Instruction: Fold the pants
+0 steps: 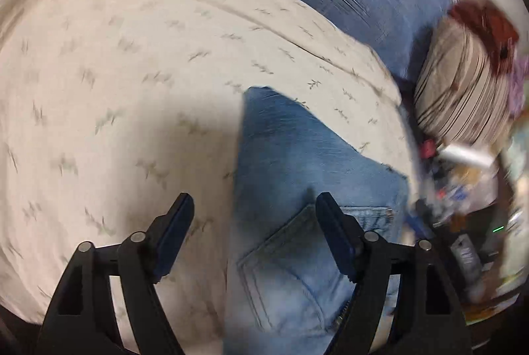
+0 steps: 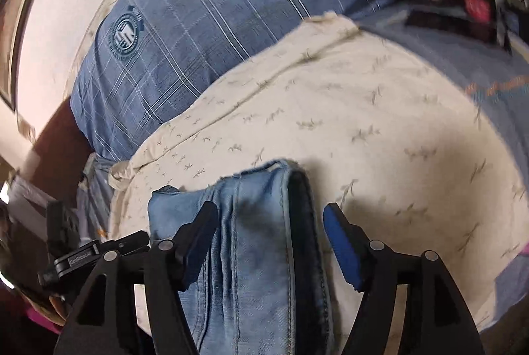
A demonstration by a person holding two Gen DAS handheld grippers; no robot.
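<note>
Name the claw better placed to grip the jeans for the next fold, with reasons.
Right, probably. The right claw is open around the jeans' folded leg edge; the left claw is open over the flat pocket area.

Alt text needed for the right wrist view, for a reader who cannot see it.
The right hand-held gripper is open, straddling a folded stack of light blue jeans that lies on a cream leaf-print bedsheet. Beyond it lies a blue plaid pillow with a round emblem.
</note>
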